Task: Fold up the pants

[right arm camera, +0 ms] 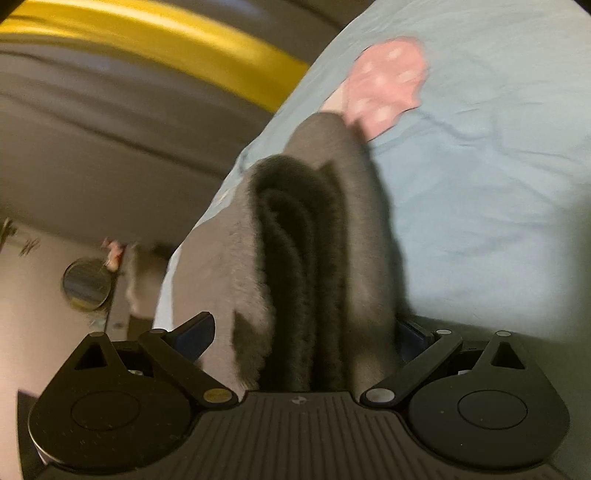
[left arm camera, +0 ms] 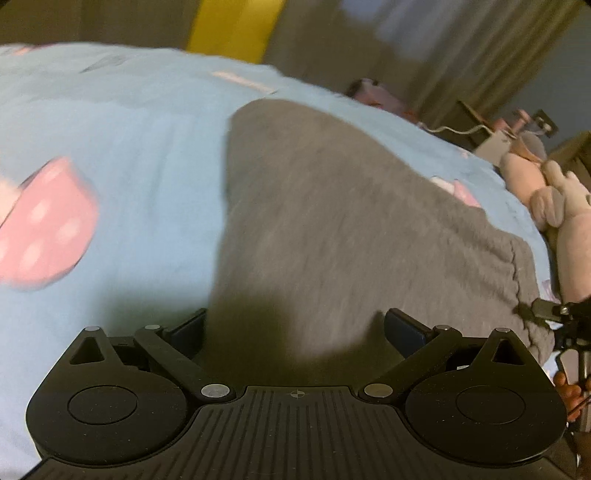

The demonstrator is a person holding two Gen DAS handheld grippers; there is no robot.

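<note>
A: What's underneath it all?

B: A bed with a pale blue sheet [left arm camera: 140,155], lightly creased. A pink patch with white dots [left arm camera: 44,225] is printed on it, off to one side of the pants. Smaller pink marks show nearer the far edge.

A: And the pants?

B: Grey pants [left arm camera: 332,221] lying on the sheet, stretching away from the left hand-held gripper [left arm camera: 295,328]. From the right wrist view the cloth is bunched in thick folds, with a darker fuzzy inner side [right arm camera: 295,277] showing.

A: Grippers?

B: Left one: fingers spread wide, low over the near end of the pants, nothing pinched between them. Right hand-held gripper [right arm camera: 306,332]: fingers also spread, with the folded bundle sitting in the gap. Cannot tell whether the pads press it.

A: The room?

B: Dim, and the views are blurred. A yellow panel [left arm camera: 236,26] beyond the bed, drab curtains [left arm camera: 491,55] behind. Pink plush toys [left arm camera: 554,199] at the bed's edge, clutter and a cable [left arm camera: 454,130] past them. A round mirror [right arm camera: 86,284] on the pale wall in the right view.
</note>
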